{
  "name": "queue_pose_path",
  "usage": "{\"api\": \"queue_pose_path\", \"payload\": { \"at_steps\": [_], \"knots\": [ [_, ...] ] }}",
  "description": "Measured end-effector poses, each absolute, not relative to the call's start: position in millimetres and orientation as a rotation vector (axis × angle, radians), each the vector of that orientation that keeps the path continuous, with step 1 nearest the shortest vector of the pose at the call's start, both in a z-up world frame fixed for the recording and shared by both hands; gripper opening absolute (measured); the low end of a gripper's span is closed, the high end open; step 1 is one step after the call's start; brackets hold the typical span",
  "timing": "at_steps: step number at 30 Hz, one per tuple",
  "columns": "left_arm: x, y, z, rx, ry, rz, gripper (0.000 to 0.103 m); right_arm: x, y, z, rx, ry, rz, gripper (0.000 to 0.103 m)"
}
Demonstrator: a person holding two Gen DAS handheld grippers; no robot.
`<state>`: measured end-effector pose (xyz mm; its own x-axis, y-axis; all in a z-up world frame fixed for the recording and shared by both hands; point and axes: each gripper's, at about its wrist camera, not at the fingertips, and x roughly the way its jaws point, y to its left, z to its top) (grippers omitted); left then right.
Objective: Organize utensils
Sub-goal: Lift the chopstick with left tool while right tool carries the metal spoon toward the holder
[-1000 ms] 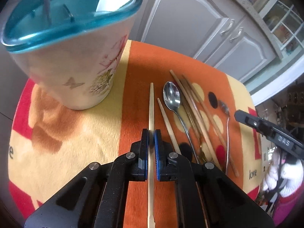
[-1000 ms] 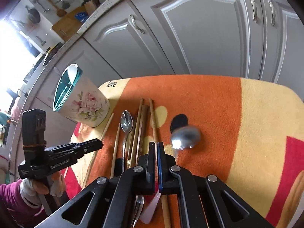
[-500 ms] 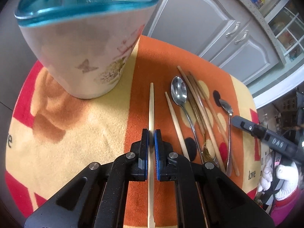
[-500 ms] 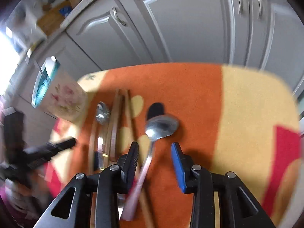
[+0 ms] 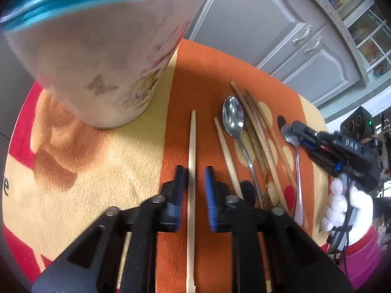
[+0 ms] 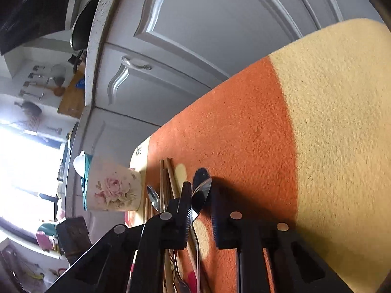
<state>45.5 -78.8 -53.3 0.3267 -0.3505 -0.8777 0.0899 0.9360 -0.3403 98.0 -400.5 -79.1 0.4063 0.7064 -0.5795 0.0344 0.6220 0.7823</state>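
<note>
Now left gripper point(image 5: 194, 185) jaws opening around pale tapered chopstick point(image 5: 191, 171); right gripper point(image 6: 200, 210) jaws closing around shiny spoon point(image 6: 201, 195).

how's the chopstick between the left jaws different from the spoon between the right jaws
The chopstick is pale wood, straight and thin; the spoon is shiny metal with a rounded bowl. The chopstick sits between the opening jaws of the left hand-held gripper; the spoon sits between the closing jaws of the right hand-held gripper. Both lie over the orange mat.

I see grey cabinet doors point(image 6: 220, 36) behind; a pan point(image 6: 81, 24) sits on the speckled counter point(image 6: 95, 56).
</note>
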Motion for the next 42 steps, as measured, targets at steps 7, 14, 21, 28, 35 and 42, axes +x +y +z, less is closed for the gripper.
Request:
{"api": "queue_pose_path", "payload": {
  "at_steps": [7, 14, 21, 28, 35, 42],
  "knots": [
    [66.1, -101.1, -50.8, -0.149, 1.178, -0.208, 0.034, 82.9, -391.0, -50.1, 0.722, 1.058, 0.549, 0.005],
    [76.1, -117.5, -53.4, -0.021, 1.167, -0.198, 0.004, 64.9, -393.4, -40.0, 0.678, 1.063, 0.571, 0.004],
    [53.6, -87.8, -19.1, -0.154, 1.141, -0.319, 0.004, 46.1, -388.2, -1.6, 0.669, 0.996, 0.647, 0.003],
    [34.5, -68.2, 25.7, -0.202, 1.051, -0.36, 0.004, 35.2, -364.4, 31.3, 0.589, 0.956, 0.699, 0.003],
    [14.9, -48.3, 50.3, -0.247, 1.008, -0.368, 0.004, 28.7, -345.5, 50.5, 0.525, 0.944, 0.729, 0.002],
    [11.2, -23.8, 97.4, -0.304, 0.918, -0.388, 0.004, 27.7, -331.3, 81.1, 0.498, 0.898, 0.778, 0.002]
  ]
}}
